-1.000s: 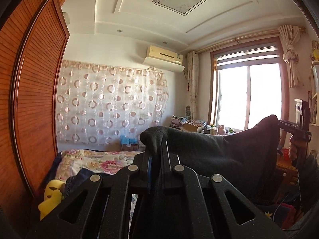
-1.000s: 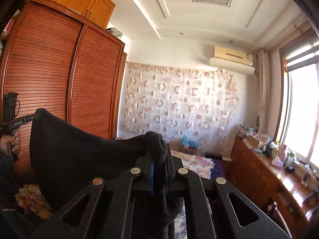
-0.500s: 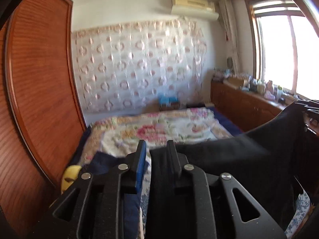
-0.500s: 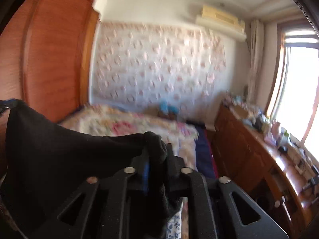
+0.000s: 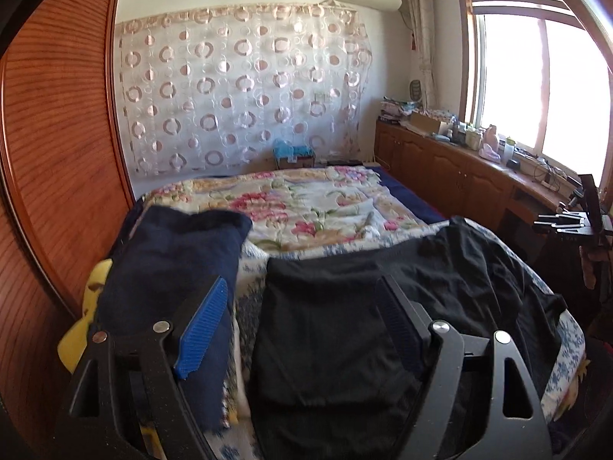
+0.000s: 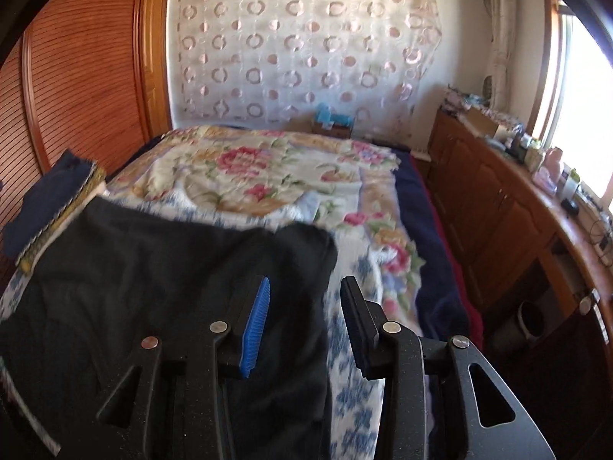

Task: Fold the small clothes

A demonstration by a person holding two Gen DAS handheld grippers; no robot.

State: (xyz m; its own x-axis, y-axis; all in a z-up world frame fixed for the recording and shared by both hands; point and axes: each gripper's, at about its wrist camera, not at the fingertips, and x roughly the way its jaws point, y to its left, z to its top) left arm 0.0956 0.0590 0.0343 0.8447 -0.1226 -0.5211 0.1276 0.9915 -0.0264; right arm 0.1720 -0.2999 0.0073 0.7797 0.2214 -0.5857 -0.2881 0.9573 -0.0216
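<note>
Left wrist view: navy garment [image 5: 168, 264] at the bed's left edge; left tongs [image 5: 302, 299] spreading, released, over black garment [image 5: 345, 326] lying flat on the bed [image 5: 306, 207] — floral cover beyond lies bare. Right wrist view: right tongs [image 6: 304, 295] spreading, released, straddling the black garment's right edge — wooden cabinet [image 6: 490, 207] farther right.

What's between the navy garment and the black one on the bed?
A bare strip of blue-and-white bedding separates navy garment and black garment, seen in the left wrist view.
</note>
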